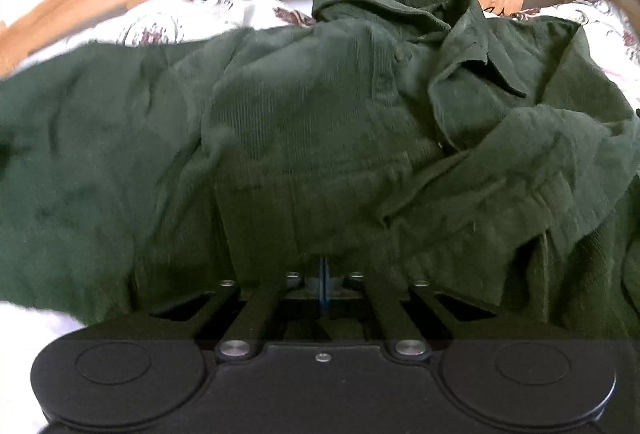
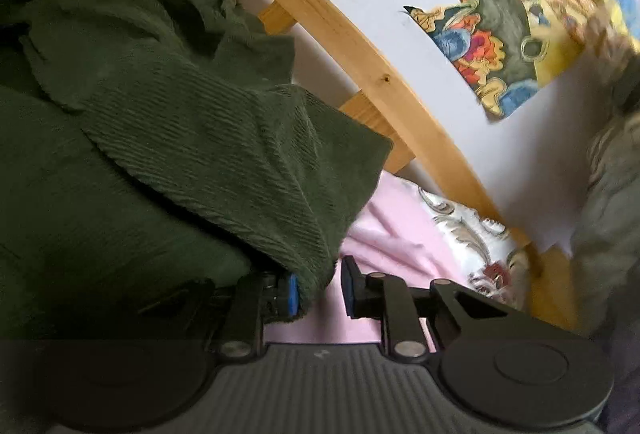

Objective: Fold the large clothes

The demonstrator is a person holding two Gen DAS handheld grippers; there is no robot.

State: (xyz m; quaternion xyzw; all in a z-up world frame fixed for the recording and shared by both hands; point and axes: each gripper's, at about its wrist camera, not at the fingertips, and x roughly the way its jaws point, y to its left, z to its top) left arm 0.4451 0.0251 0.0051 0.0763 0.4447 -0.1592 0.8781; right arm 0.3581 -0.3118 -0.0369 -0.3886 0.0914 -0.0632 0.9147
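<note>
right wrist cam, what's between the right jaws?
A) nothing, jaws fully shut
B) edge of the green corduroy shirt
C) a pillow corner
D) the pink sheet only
B: the edge of the green corduroy shirt hangs into the gap of the right gripper, against the blue pad on the picture's left, with a gap to the other pad.

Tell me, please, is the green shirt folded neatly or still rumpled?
Rumpled: the green shirt lies bunched on the bed, collar twisted and one sleeve flopped across its front.
</note>
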